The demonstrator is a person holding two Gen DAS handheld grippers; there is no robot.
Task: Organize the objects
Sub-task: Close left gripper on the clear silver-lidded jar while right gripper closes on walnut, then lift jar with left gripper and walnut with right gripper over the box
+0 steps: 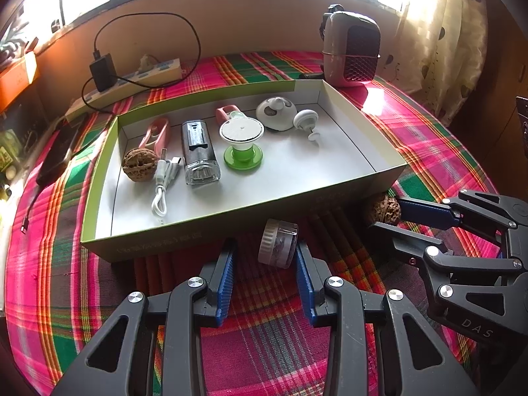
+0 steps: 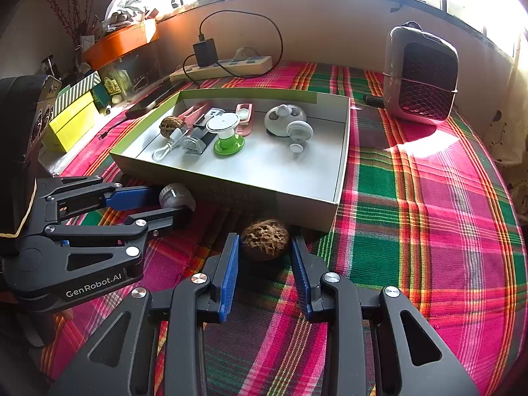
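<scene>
A shallow cardboard box [image 1: 231,227] [image 2: 307,208] lies on the plaid cloth and holds several small items, among them a walnut [image 1: 138,164], a white cable [image 1: 163,184] and a green-based spool [image 1: 242,142]. In front of the box a small clear jar [image 1: 278,242] [image 2: 176,196] lies on its side between the open fingers of my left gripper [image 1: 265,250] [image 2: 171,203]. A second walnut [image 2: 265,239] [image 1: 384,210] lies on the cloth between the open fingers of my right gripper [image 2: 264,247] [image 1: 382,211]. Neither gripper is closed on its object.
A brown heater [image 1: 351,52] [image 2: 420,76] stands behind the box at the right. A power strip [image 1: 132,81] [image 2: 227,66] with a black charger lies at the back left. A dark phone [image 1: 54,161] lies left of the box. Yellow boxes [image 2: 71,122] stand at the far left.
</scene>
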